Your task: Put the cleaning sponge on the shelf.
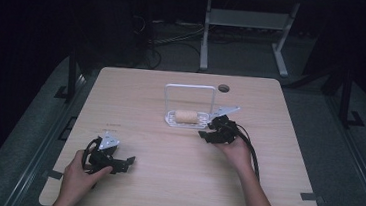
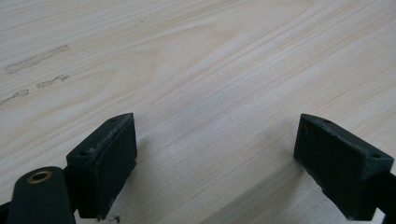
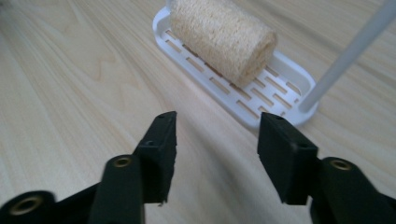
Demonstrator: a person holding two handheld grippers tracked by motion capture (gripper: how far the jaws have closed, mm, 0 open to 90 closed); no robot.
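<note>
Lying on its side in the white slatted tray (image 3: 280, 88) at mid-desk, the loofah roll (image 3: 223, 38) sits just left of the right tool (image 1: 212, 134) — jaws parted partway, nothing between them. To withdraw cleanly, I'd pull the tool back near and right, clear of the tray's thin white handle (image 3: 348, 53). The left tool (image 2: 215, 163) rests wide open on the desk (image 1: 164, 181) at near left — empty.

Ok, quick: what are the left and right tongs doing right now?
Left tongs: open, empty, over bare table.
Right tongs: open, empty, just short of the loofah roll on its white tray.
</note>
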